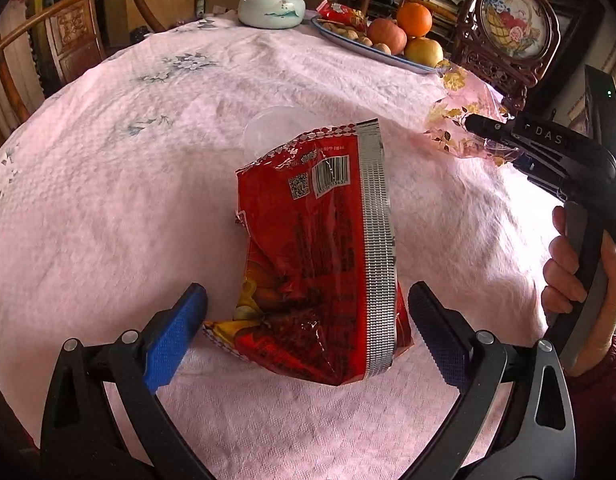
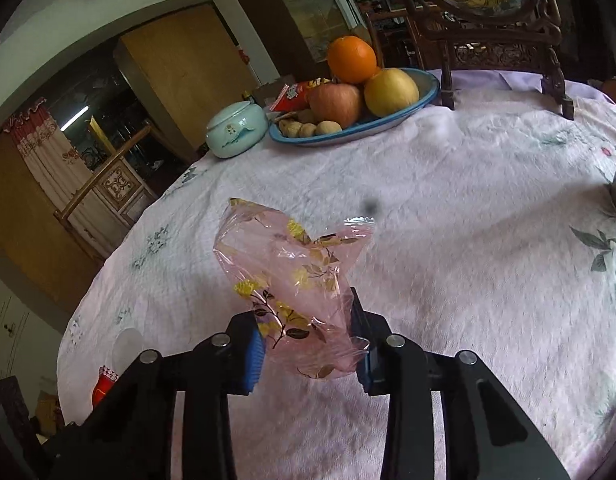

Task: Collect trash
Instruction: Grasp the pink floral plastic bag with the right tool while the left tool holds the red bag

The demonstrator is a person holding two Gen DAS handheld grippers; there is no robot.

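Note:
A crumpled red snack bag [image 1: 328, 264] with a silver seal sits between the blue pads of my left gripper [image 1: 308, 292]. Both pads touch its sides, so the gripper is shut on it. The bag's tip also shows in the right wrist view as a red snack bag [image 2: 104, 384] at the lower left. My right gripper [image 2: 306, 312] is shut on a clear pink wrapper [image 2: 292, 272] printed with yellow flowers and holds it above the tablecloth. In the left wrist view this right gripper [image 1: 474, 124] comes in from the right with the pink wrapper [image 1: 460, 120], held by a hand [image 1: 568, 276].
A clear plastic lid [image 1: 276, 128] lies just behind the red bag. At the far side of the round table [image 1: 108, 200] stand a lidded ceramic jar [image 1: 272, 6], a blue fruit plate [image 2: 424, 96] and a carved wooden screen [image 1: 512, 28]. A wooden chair [image 1: 68, 36] stands at the far left.

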